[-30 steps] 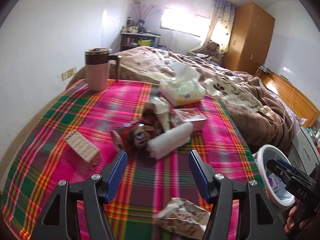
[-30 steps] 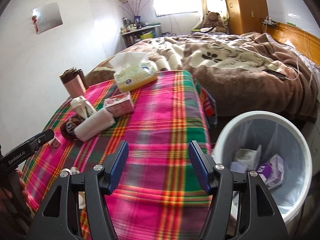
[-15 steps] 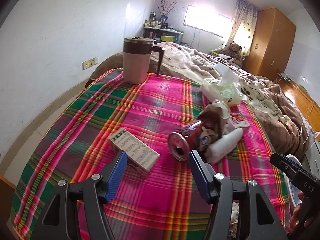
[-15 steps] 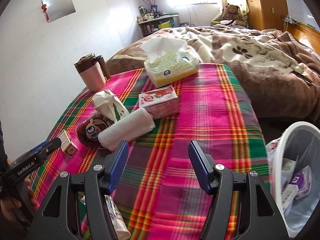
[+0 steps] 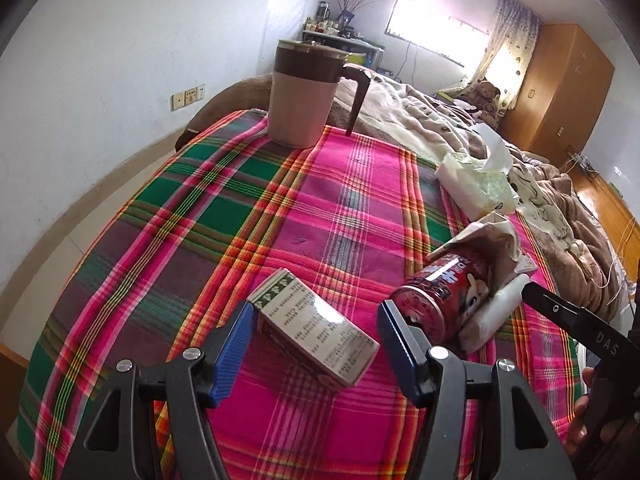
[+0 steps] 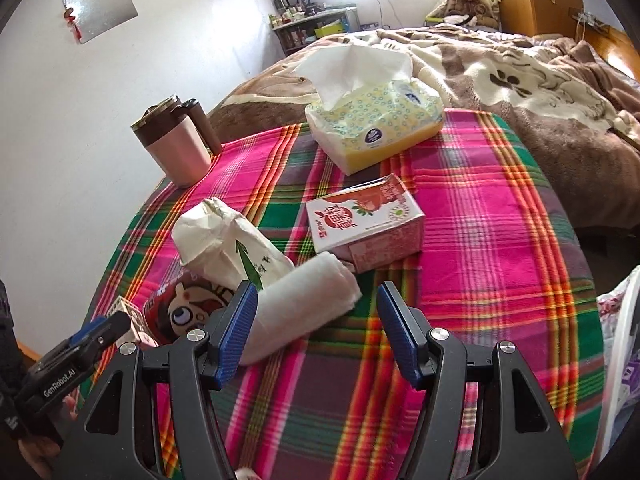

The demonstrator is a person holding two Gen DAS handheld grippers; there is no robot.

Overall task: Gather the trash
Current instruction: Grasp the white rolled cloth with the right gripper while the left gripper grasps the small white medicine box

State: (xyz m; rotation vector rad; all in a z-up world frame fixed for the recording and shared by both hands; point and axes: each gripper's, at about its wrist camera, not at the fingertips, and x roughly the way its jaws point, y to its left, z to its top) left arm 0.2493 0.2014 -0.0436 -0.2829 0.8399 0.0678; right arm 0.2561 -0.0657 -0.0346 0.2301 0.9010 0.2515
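**Both tools now over the trash on the plaid cloth**

Plaid cloth in pink and green covers the tabletop (image 5: 328,208), with a brown bed (image 6: 520,80) behind it. The bin (image 6: 624,360), in full view a second ago, now shows only at the right edge. The mug (image 5: 304,96) looms nearer than before. The left tool (image 5: 316,340) has come down over the small box (image 5: 316,328), fingers wide apart on either side of it, holding nothing; the red can (image 5: 448,296) lies just beside. The right tool (image 6: 316,332), equally wide and empty, has moved from the bin to the white roll (image 6: 304,304).
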